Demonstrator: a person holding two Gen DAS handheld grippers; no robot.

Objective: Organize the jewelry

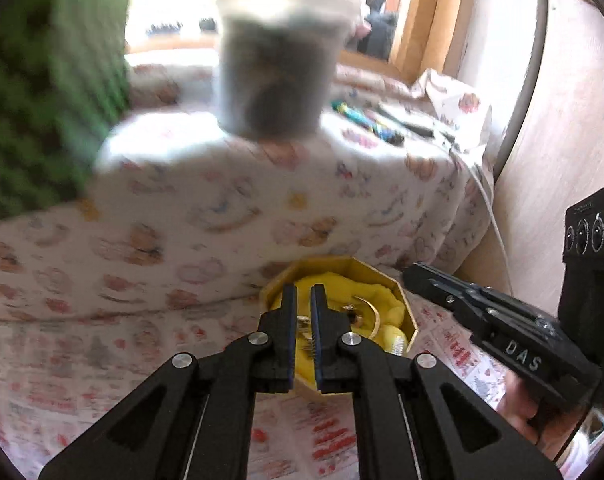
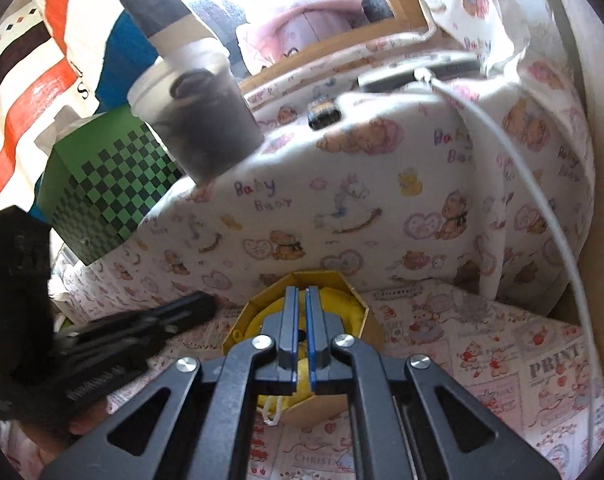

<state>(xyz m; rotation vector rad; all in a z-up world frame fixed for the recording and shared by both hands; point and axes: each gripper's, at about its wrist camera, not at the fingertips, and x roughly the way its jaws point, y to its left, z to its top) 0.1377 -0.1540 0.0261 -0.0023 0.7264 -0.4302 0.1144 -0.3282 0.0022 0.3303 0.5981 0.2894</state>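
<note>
- Looking forward along the left gripper (image 1: 303, 292): fingers drawn close, only a thin slit between the blue-edged pads, nothing visibly pinched; tips poised over the open yellow box (image 1: 406, 304).
- Inside that box, from the left wrist view only: crumpled yellow cloth (image 1: 381, 290), a curved gold bangle (image 1: 373, 314) lying on it, and small metallic bits just beside the right-hand finger, too small to identify.
- Also from the left wrist view only: the right gripper (image 1: 415, 276) seen side-on at the right, tip just beside the box rim, lettering "DAS" on its body, a bit of hand beneath; jaw gap not readable from this angle.
- From the right wrist view: right gripper fingers likewise close together with a narrow slit, holding nothing visible, tips above the same box; jewelry hidden behind the fingers, only yellow cloth showing.
- Only from the right wrist view: a white cord loop (image 2: 274, 412) hanging over the box's near wall, and a white cable (image 2: 541, 208) running down the bear-print cover (image 2: 341, 220).
- Left gripper at the left of that view, blurred, tip near the box.
- In both views: a grey cup (image 2: 206, 120) and a green checked box (image 2: 106, 184) at the back, sharp only from the right wrist.
</note>
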